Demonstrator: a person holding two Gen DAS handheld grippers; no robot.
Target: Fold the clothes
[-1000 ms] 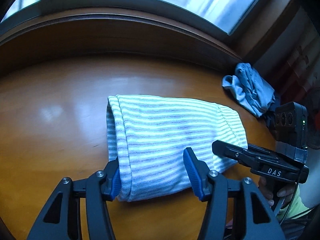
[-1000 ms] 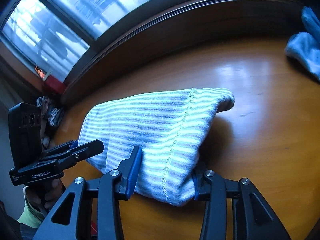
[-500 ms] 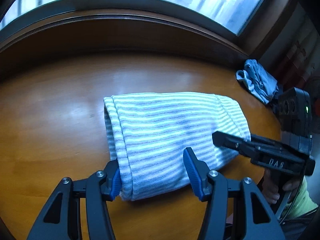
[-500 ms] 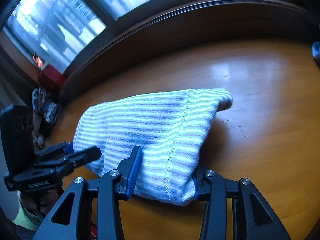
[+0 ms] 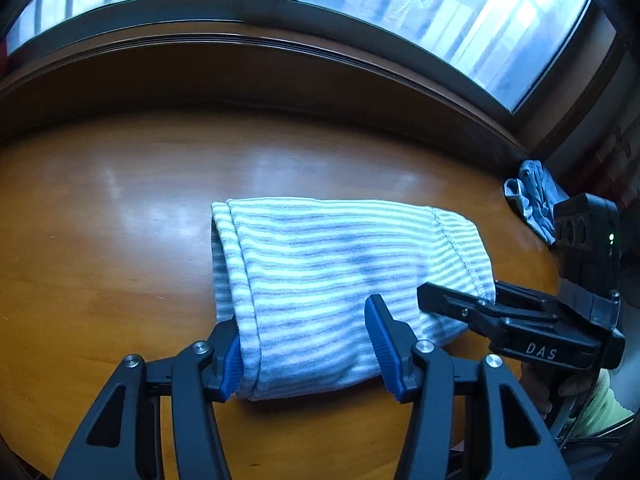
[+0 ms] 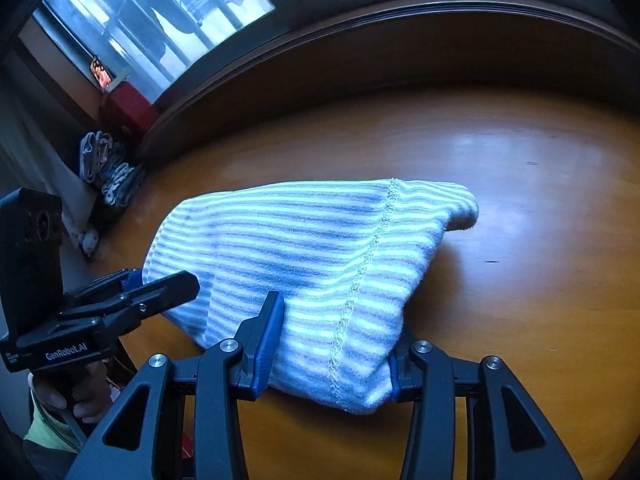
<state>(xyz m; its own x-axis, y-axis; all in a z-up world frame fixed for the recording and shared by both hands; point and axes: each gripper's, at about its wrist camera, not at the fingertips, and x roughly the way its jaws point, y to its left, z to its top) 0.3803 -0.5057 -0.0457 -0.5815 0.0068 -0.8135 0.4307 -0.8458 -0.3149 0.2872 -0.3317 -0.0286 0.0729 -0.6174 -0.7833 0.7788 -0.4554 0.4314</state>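
**Clerk:** Item one, room: large windows (image 5: pixel 400 12) ran behind a dark wooden sill (image 5: pixel 280 80), daylight cold and blue. Item two, surface: polished orange-brown table (image 5: pixel 120 260), glossy, showing pale reflections.

**Checker:** And the task's own thing?

**Clerk:** Item three: striped garment (image 5: pixel 340 272), white and grey, folded into a compact bundle, lying mid-table near the front edge. One stitched hem crossed its right end.

**Checker:** Held how?

**Clerk:** Item four: left gripper (image 5: pixel 308 348), jaws wide apart, straddling the bundle's near left corner; its left pad touched the folded edge, the right pad stood over the cloth. Item five: right gripper (image 6: pixel 332 348), likewise spread, bracketing the near right corner. Neither looked clamped. My judgement: both were set at the near corners so as to square up the bundle, or take hold for one more fold.

**Checker:** Whether the pads pressed the cloth down?

**Clerk:** Could not tell.

**Checker:** Smaller lots?

**Clerk:** Item six: crumpled blue garment (image 5: pixel 536 196) at the table's far right edge, well apart from the striped one, probably waiting its turn. Item seven: heap of patterned cloth (image 6: pixel 108 164) past the table's left end, beneath the sill. Item eight: red box (image 6: pixel 128 108) by the window. Item nine: a hand (image 6: pixel 76 404) in a yellow-green sleeve on the left gripper's handle.
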